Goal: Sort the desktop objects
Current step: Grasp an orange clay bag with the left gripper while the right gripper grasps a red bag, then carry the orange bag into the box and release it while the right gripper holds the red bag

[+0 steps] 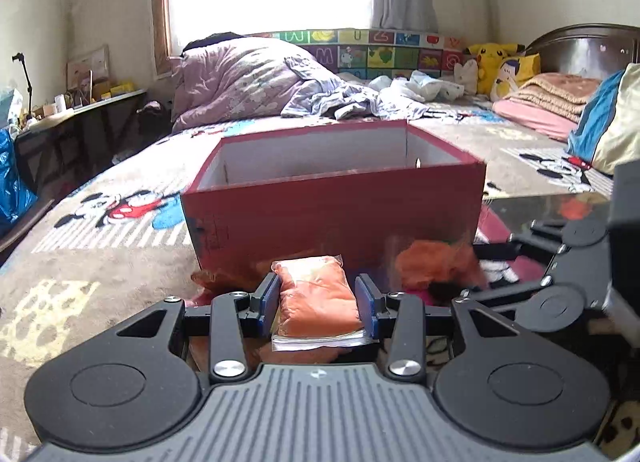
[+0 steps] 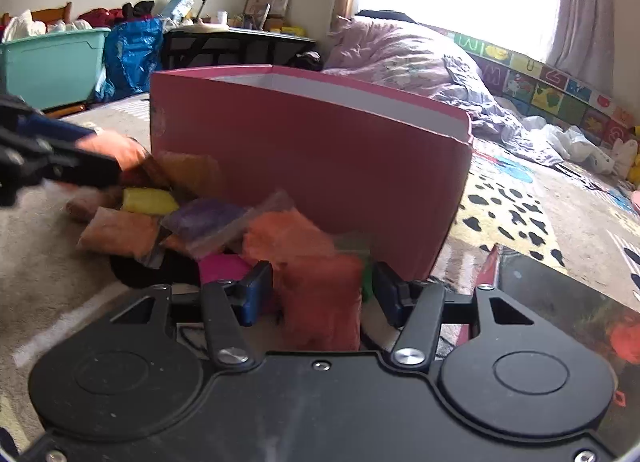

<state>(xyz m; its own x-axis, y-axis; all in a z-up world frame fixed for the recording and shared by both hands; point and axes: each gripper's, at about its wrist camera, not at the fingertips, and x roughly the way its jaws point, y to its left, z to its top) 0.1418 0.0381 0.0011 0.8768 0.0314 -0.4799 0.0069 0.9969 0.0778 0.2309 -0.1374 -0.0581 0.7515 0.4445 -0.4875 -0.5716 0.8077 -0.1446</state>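
A red cardboard box [image 1: 336, 213], open at the top with a white inside, stands on the bed; it also shows in the right wrist view [image 2: 312, 157]. My left gripper [image 1: 317, 292] is shut on an orange clay packet [image 1: 316, 298] just in front of the box. My right gripper [image 2: 322, 282] has its jaws on both sides of a red-orange packet [image 2: 324, 302], blurred, over a pile of coloured packets: yellow [image 2: 148, 199], purple [image 2: 204, 217], peach [image 2: 120, 232], magenta [image 2: 222, 268]. The left gripper [image 2: 52, 157] shows at the left of that view.
The bed is covered with a cartoon-print blanket [image 1: 120, 221]. A bundled purple quilt [image 1: 240, 77], plush toys [image 1: 496, 61] and folded blankets [image 1: 556, 97] lie at the back. A glossy dark board [image 2: 560, 302] lies right of the box. A teal bin [image 2: 52, 61] stands beyond the bed.
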